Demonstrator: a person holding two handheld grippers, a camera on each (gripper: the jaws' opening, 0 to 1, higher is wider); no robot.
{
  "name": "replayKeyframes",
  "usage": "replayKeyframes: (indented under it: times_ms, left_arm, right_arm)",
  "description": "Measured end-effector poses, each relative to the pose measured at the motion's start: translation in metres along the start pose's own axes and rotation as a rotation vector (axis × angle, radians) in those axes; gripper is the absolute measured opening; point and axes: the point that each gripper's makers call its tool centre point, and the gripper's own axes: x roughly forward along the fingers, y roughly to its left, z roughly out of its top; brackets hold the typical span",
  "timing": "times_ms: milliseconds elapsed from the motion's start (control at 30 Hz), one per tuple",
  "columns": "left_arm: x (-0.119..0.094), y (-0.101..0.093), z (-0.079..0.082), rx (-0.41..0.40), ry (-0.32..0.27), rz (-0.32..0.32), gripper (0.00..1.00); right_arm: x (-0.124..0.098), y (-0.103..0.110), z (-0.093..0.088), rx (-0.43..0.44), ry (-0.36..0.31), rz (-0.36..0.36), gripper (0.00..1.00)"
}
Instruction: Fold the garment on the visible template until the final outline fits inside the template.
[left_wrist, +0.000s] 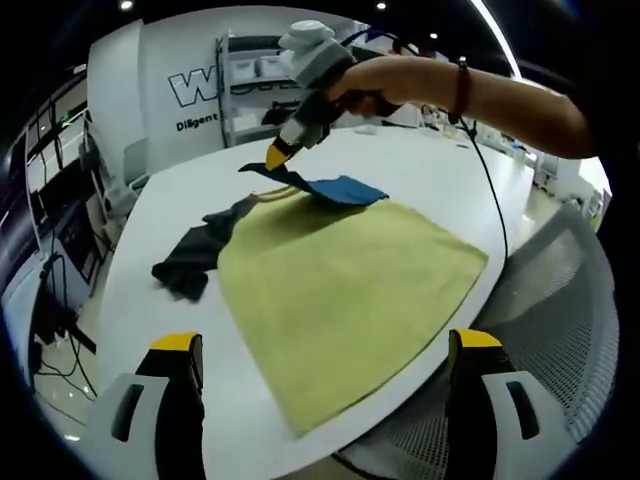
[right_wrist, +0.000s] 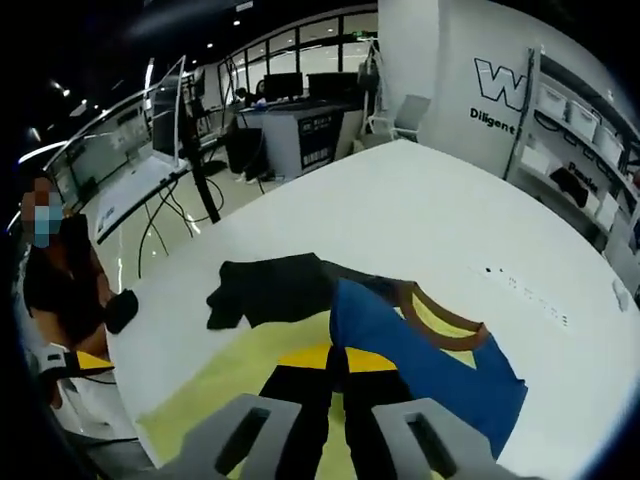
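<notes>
We see bright, even overhead light; ceiling spots (left_wrist: 125, 5) flare. White table (left_wrist: 420, 170) near glare. Soft shadows under garment (left_wrist: 215, 240). Fisheye bends edges; periphery dim, slightly blurred.

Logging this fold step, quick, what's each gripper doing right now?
Left gripper: jaws open, holding nothing, above the yellow-green template.
Right gripper: jaws shut on the blue garment.
</notes>
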Motion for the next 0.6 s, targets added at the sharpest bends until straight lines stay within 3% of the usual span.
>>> replayKeyframes:
  times_ms: [267,600]
  left_arm:
    - [0.004,-0.002,-0.003,-0.001,0.004,-0.016,0.99]
    - [0.002,0.003,-0.007,-0.008,0.001,-0.009,0.99]
  right_arm:
    - [0.012,0.034,0.002,-0.061,-0.003,0.035,0.0]
    - [0.037,0.051,-0.024,-0.074,0.053,0.076,0.0]
